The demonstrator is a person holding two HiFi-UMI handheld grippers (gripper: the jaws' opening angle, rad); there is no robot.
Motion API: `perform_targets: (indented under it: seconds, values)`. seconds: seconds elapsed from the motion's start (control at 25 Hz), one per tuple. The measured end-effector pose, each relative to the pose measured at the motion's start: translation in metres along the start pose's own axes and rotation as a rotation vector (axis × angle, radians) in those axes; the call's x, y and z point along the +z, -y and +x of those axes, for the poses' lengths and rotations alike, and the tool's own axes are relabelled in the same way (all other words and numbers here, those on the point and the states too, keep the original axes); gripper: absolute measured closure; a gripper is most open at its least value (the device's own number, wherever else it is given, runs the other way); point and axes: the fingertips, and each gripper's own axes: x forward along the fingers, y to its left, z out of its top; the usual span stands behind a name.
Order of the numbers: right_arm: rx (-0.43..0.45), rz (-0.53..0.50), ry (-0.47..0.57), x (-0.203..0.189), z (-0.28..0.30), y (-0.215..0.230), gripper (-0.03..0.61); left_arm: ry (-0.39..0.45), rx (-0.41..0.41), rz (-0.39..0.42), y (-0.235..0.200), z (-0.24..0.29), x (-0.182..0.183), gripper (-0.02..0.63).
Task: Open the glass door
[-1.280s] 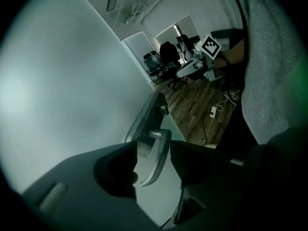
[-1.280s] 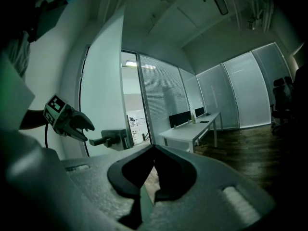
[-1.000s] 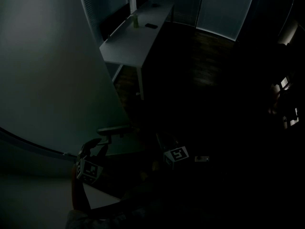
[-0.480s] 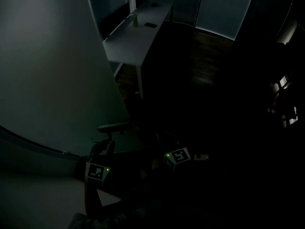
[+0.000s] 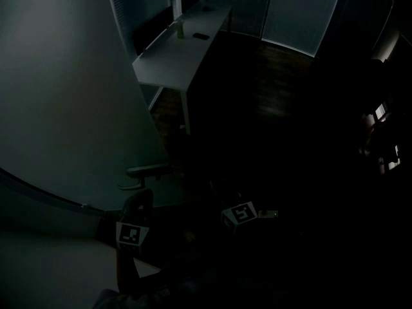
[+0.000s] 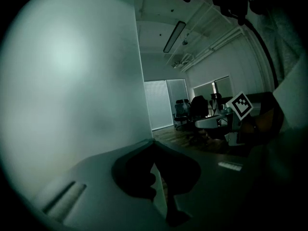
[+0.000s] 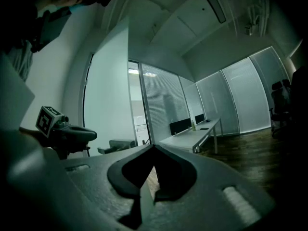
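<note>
- glass door [image 5: 64, 95], beside the desk [image 5: 168, 62]: frosted, matt, smooth
- desk: smooth matt top
- floor [image 5: 270, 85] under the desk: wood boards, faint sheen

The right gripper [image 7: 154, 147] has its jaws pressed together on nothing, the left gripper [image 7: 89, 134] pokes in from the left near the grey door handle [image 7: 115, 146], with the frosted glass door [image 7: 107, 90] behind, and a long white desk [image 7: 192, 136] stretches off over the wooden floor [image 7: 250, 148].

Office (dim), long white desk [image 5: 180, 53], slatted blinds [image 7: 166, 105], swivel chairs [image 6: 183, 112]
</note>
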Motion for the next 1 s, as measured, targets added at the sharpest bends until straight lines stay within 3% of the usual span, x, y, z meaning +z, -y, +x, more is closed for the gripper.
perform_targets:
  seconds: [0.68, 1.0]
  values:
    - [0.129, -0.025, -0.016, 0.003, -0.030, 0.007, 0.577, 0.035, 0.131, -0.078, 0.043, -0.008, 0.003, 0.611]
    - [0.160, -0.029, -0.032, -0.004, -0.037, 0.008, 0.577, 0.018, 0.133, -0.081, 0.058, -0.009, -0.005, 0.611]
